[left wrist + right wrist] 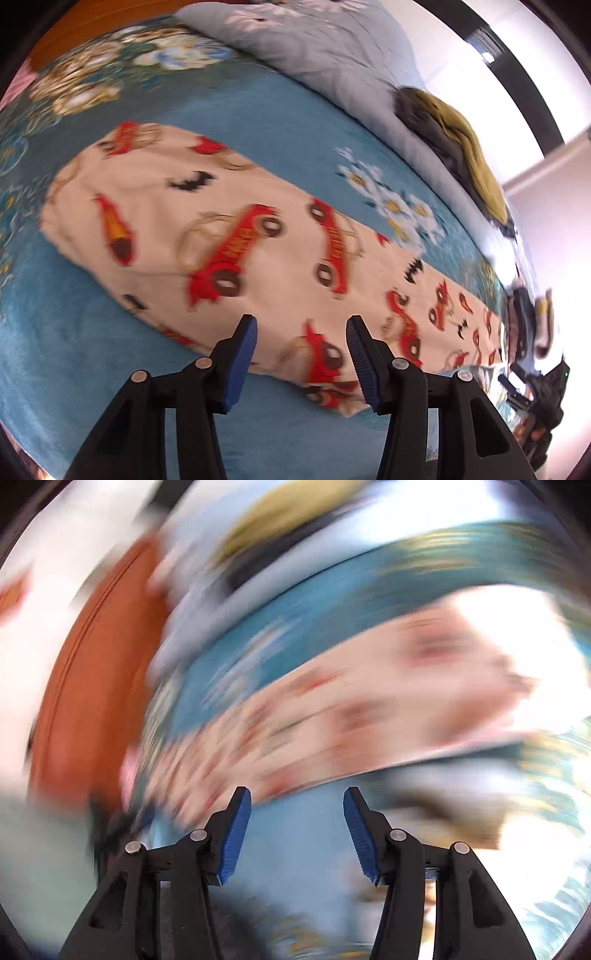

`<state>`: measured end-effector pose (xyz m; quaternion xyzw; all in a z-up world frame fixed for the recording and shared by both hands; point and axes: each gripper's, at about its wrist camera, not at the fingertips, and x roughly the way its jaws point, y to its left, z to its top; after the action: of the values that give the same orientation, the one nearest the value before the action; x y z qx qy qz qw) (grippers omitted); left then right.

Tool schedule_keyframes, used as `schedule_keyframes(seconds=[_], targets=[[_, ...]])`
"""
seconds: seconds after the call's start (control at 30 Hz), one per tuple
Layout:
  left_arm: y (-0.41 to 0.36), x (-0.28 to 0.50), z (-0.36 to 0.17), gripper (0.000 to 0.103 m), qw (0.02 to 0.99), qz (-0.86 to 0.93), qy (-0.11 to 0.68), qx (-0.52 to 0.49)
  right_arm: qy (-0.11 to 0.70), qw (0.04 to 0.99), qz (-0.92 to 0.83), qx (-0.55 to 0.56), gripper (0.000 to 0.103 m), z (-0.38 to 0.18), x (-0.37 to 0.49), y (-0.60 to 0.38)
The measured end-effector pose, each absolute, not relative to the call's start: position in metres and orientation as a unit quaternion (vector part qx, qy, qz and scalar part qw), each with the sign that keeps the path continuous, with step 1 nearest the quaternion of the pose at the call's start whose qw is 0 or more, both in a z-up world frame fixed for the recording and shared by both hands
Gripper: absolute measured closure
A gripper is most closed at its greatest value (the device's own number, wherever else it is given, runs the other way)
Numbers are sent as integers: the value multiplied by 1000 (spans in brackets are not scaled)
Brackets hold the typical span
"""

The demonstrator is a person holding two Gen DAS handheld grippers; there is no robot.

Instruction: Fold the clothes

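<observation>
1. Left gripper (301, 332): jaws spread apart, nothing between the blue pads (242, 363); it hovers over the near edge of the printed garment (236, 236).
2. Right gripper (297, 808): jaws likewise apart and empty; the right wrist view is heavily blurred, so only smeared cream cloth and blue bedding can be made out beyond the fingers.
3. Printed garment: cream fabric with red cars and black bats, lying flat as a long strip on the blue floral bedspread (74, 354).
4. Grey quilt (332, 55): bunched along the far side of the bedspread.
5. Olive and dark clothes (461, 147): piled on the grey quilt, well apart from the printed garment.
</observation>
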<state>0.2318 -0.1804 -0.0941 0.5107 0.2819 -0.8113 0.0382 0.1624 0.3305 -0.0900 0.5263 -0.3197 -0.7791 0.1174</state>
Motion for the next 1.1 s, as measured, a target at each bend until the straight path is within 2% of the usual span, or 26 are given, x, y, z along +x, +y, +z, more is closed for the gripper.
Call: schedule_keyframes(seconds=[0.13,0.3,0.4,0.47,0.53,0.57,0.63,0.77,0.93,1.1], targets=[[-141,217,-98,49,34,-815,213,538,-386,-36,-780,491,48,-99,176,407],[-129,226,-109,49,60,-807,174,561,-419,-67,-772,473,51,-112,169,429],[-130,234,-104,49,70,-809,180,555,-439,-74,-764,467,62,-122,163,436],[-138,242,-91,49,80,-816,203,535,-455,-79,-757,463,74,-127,160,439],[-150,251,-81,49,94,-820,222,519,-476,-87,-750,451,81,-133,161,438],[-156,256,-76,49,102,-821,230,512,-488,-91,-746,444,89,-136,162,439],[-170,266,-69,49,120,-822,242,502,-513,-94,-736,432,92,-137,164,440],[-195,284,-67,49,153,-817,271,485,-500,-67,-756,417,93,-109,158,426],[-221,303,-77,48,176,-801,337,463,-421,27,-809,408,93,-48,130,369],[-232,313,-78,48,180,-800,350,453,-380,124,-816,417,93,-13,97,285]])
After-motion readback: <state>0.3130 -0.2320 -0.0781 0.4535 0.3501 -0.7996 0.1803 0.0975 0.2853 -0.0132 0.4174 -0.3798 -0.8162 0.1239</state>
